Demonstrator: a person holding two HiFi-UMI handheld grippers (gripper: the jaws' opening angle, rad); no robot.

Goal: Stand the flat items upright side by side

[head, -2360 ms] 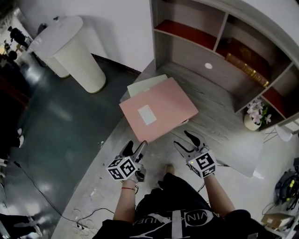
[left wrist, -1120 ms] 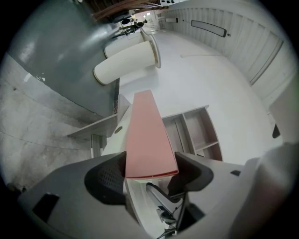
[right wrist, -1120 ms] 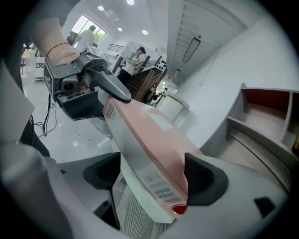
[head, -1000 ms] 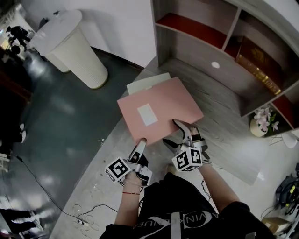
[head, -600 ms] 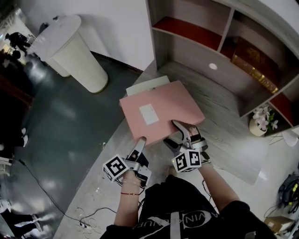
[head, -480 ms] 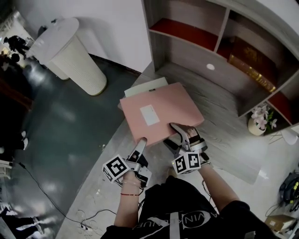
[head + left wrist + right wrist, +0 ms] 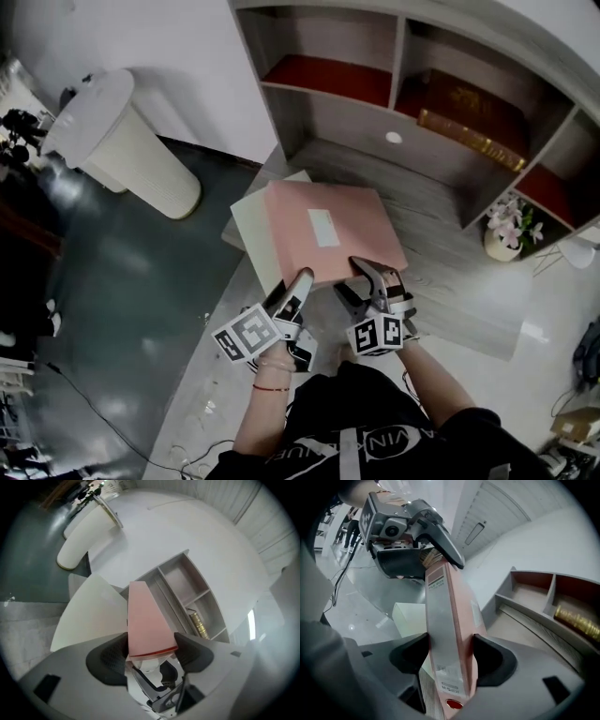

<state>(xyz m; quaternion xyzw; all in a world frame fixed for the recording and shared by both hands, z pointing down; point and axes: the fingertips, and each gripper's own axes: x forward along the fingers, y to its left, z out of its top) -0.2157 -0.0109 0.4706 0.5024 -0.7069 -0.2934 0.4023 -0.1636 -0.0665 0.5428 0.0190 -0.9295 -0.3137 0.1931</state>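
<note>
Head view steeply down; tool views close; shared: pink box (image 7: 328, 246).

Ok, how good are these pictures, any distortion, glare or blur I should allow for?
Head view: the wide angle bends the edges of the shelf unit, and there are glare patches on the dark floor. Left gripper view: strong fisheye, black corners, hazy right edge; the pink file box is sharp. Right gripper view: same fisheye; the box's spine label is legible, the left foreground blurred.

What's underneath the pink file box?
A pale flat box lies beneath the pink file box; only its left strip and far corner show. The rest is covered.
</note>
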